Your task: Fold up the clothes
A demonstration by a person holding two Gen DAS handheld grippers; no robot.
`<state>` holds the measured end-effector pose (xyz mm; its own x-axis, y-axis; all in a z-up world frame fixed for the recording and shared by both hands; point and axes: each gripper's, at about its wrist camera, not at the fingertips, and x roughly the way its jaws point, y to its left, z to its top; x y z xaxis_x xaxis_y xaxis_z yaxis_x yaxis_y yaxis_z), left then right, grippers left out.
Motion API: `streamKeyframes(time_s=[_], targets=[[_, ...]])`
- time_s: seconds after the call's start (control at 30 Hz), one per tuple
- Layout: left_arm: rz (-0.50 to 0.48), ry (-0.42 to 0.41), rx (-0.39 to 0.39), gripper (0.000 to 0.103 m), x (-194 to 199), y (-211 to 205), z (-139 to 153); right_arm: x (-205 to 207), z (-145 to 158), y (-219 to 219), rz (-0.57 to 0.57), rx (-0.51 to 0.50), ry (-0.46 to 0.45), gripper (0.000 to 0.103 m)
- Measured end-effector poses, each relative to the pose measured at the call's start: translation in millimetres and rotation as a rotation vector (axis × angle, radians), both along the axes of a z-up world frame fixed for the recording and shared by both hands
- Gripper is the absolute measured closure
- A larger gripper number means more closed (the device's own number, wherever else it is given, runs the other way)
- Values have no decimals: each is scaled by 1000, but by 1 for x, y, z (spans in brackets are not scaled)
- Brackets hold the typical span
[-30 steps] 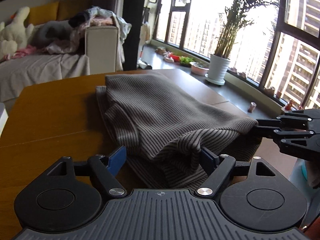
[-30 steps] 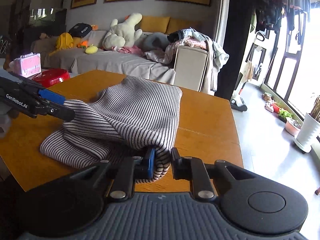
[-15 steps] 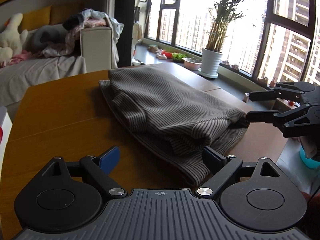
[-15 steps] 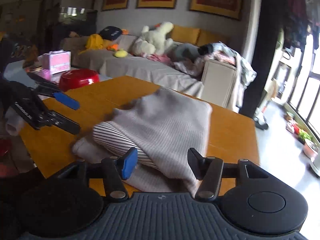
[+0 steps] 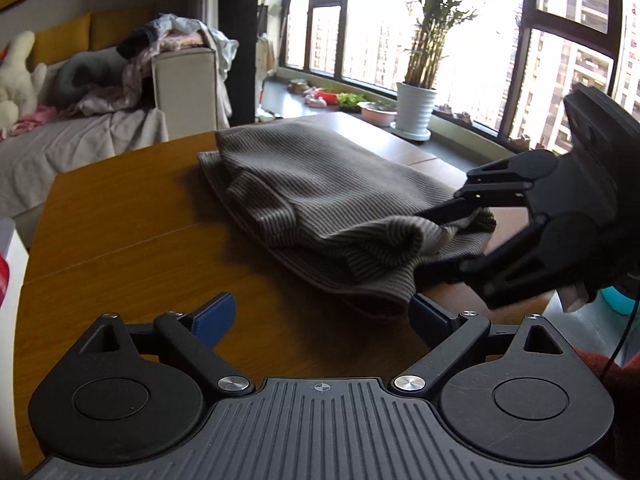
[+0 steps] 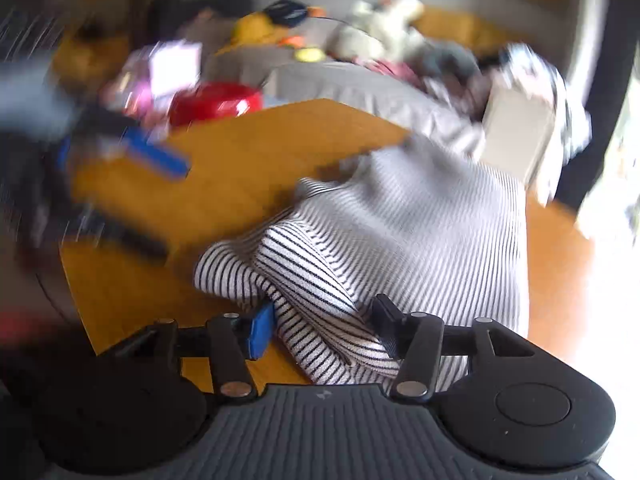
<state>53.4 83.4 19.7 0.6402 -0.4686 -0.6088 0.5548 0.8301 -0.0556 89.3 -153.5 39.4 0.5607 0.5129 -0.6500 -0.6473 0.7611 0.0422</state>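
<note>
- Striped sweater (image 5: 320, 200) lies folded in layers on the wooden table (image 5: 120, 220).
- Left gripper (image 5: 320, 316): jaws wide apart, holding nothing.
- Right gripper (image 6: 324, 324): jaws apart around a rolled fold; view blurred, probably not clamped.
- Soft, light, floppy knit: grab the thick layered edge.

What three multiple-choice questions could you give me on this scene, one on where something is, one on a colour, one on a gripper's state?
1. Where does the grey-and-white striped knit sweater lie?
A. on the brown wooden table
B. on the sofa
C. on the window sill

2. What colour is the pot of the tall plant at the window?
A. red
B. white
C. black

3. How does the left gripper stand?
A. shut on the sweater
B. shut on nothing
C. open, holding nothing

Answers: 1 A, the sweater is spread on the tabletop. 2 B, the ribbed pot is white. 3 C, its fingers are wide apart, with bare table between them.
</note>
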Motion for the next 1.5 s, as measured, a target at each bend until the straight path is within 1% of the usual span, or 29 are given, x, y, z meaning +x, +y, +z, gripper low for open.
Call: streamKeyframes(time_s=[0.07, 0.1, 0.2, 0.27, 0.3, 0.33, 0.37, 0.43, 0.47, 0.53, 0.6, 0.63, 0.67, 0.7, 0.77, 0.83, 0.9, 0.97, 1.0, 1.03, 1.13, 1.2, 1.23, 1.3, 1.37, 1.4, 1.43, 1.47, 1.5], targets=[[-47, -2, 17, 5, -1, -9, -3, 11, 0, -11, -30, 84, 73, 51], [-65, -3, 28, 5, 0, -14, -5, 13, 0, -14, -32, 97, 85, 51], [-74, -4, 79, 4, 12, -34, -17, 10, 1, -11, -14, 71, 58, 51], [-46, -10, 110, 4, 24, -46, -24, 2, 3, -7, 0, 23, 3, 49], [-18, -11, 115, 4, 31, -48, -25, -5, 4, -6, 6, -10, -38, 45], [11, -12, 121, 4, 37, -51, -25, -15, 4, -4, 17, -52, -100, 35], [28, 0, 102, 4, 43, -49, -24, -27, 4, -2, 29, -95, -171, 27], [48, 44, 28, 4, 53, -42, -19, -43, -2, 7, 68, -209, -304, 24], [55, 62, -2, 4, 55, -39, -17, -45, -4, 11, 79, -245, -339, 24], [65, 83, -32, 4, 59, -38, -15, -43, -9, 18, 87, -288, -371, 24], [74, 101, -51, 4, 60, -39, -15, -41, -14, 25, 96, -330, -403, 25], [75, 107, -57, 4, 60, -39, -15, -40, -17, 28, 100, -351, -419, 41], [69, 100, -62, 4, 57, -38, -12, -39, -19, 31, 104, -373, -435, 71], [56, 87, -70, 5, 52, -35, -8, -38, -22, 35, 108, -394, -451, 70], [35, 58, -98, 5, 44, -26, 2, -36, -27, 41, 117, -436, -483, 73], [28, 22, -156, 5, 39, -9, 18, -40, -25, 41, 132, -458, -479, 74], [52, -19, -179, 6, 43, 2, 30, -46, -21, 38, 150, -474, -467, 75], [67, -48, -172, 21, 53, 5, 38, -51, -17, 35, 167, -490, -454, 76], [62, -52, -166, 31, 59, 2, 38, -54, -15, 34, 176, -498, -448, 76], [52, -54, -159, 32, 66, -3, 37, -57, -13, 32, 184, -506, -441, 76], [13, -39, -116, 33, 87, -20, 24, -75, 13, 24, 259, -526, -442, 77], [-16, -19, -88, 34, 100, -30, 13, -88, 38, 19, 301, -562, -477, 77], [-28, 4, -78, 34, 106, -34, 5, -95, 51, 16, 320, -582, -497, 77], [-49, 66, -83, 31, 117, -34, -11, -97, 79, 15, 341, -608, -528, 77], [-65, 134, -140, 28, 125, -26, -22, -84, 102, 19, 380, -616, -529, 77], [-71, 150, -162, 28, 127, -22, -24, -75, 113, 21, 402, -618, -526, 77], [-76, 156, -172, 31, 129, -20, -25, -62, 119, 23, 425, -612, -519, 76], [-80, 163, -183, 31, 130, -17, -26, -46, 121, 27, 448, -601, -509, 76], [-89, 163, -184, 31, 131, -15, -27, -29, 117, 31, 467, -590, -489, 76]])
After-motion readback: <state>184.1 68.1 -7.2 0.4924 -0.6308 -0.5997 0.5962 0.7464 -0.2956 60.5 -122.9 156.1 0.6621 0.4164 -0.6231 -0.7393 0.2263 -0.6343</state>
